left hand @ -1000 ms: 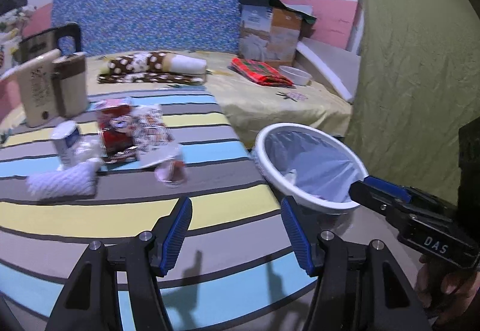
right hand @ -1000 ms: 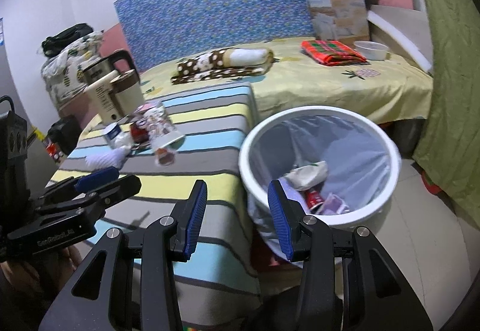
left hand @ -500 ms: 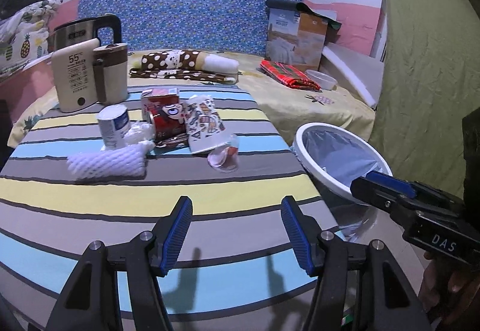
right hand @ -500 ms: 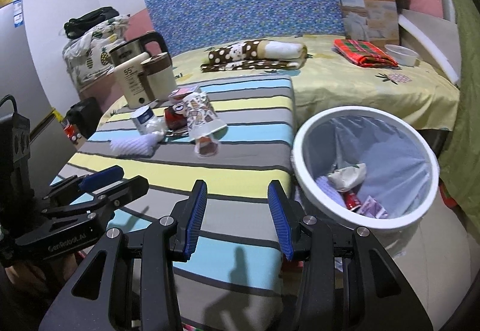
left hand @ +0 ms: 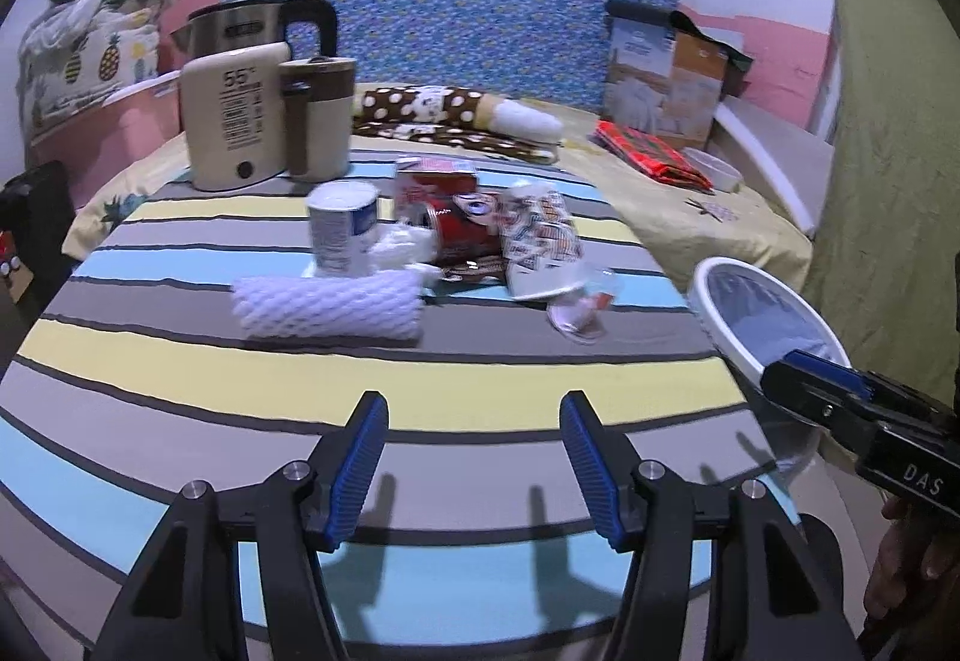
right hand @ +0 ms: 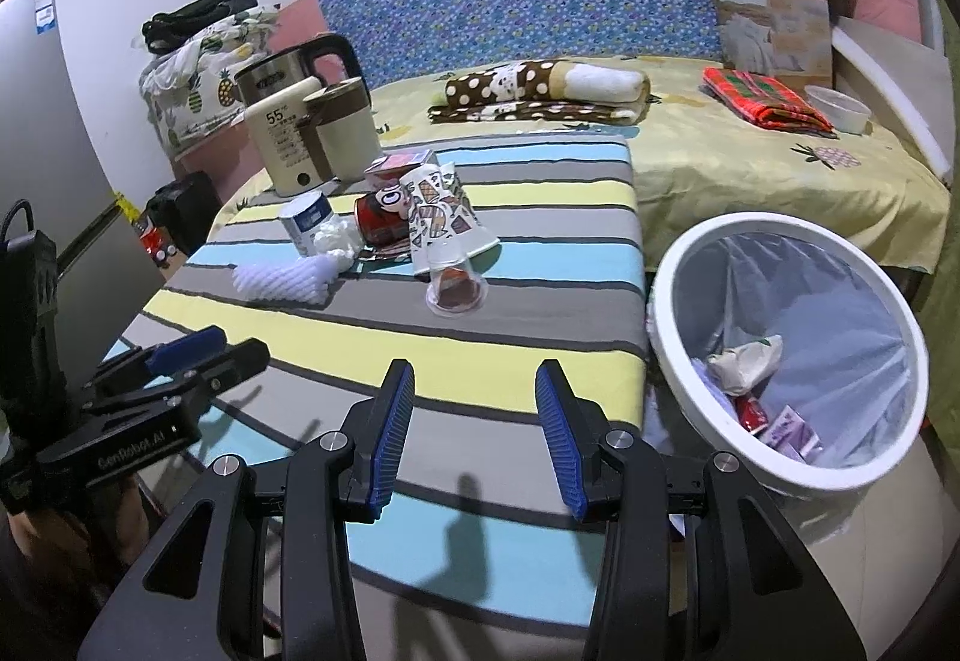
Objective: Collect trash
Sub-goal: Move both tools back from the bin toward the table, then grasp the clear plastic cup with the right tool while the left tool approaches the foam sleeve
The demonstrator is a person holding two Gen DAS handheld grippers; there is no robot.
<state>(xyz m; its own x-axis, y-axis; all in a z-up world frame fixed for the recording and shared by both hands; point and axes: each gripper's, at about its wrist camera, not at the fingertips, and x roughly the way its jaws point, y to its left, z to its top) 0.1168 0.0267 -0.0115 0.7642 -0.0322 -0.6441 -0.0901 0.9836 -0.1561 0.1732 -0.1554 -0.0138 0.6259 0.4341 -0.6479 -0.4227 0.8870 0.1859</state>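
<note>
Trash lies on the striped table (left hand: 420,397): a white foam net sleeve (left hand: 327,308), a small white can (left hand: 343,228), crumpled tissue (left hand: 403,246), a red carton (left hand: 447,208), a patterned paper cup (left hand: 540,247) on its side and a clear plastic cup (left hand: 579,304). The same pile shows in the right wrist view, with the clear cup (right hand: 455,288) nearest. The white trash bin (right hand: 786,349) stands right of the table and holds some wrappers. My left gripper (left hand: 471,457) is open and empty over the table's near edge. My right gripper (right hand: 474,439) is open and empty, between table and bin.
A beige kettle (left hand: 240,121) and a brown-lidded mug (left hand: 318,121) stand at the table's back left. Behind is a bed (right hand: 750,163) with a folded spotted blanket (right hand: 540,88), a red cloth, a white bowl and a cardboard box (right hand: 774,13). A green curtain hangs on the right.
Both grippers have swung left from the bin toward the table. The trash pile now sits more central and closer in both views. Both stayed open.
</note>
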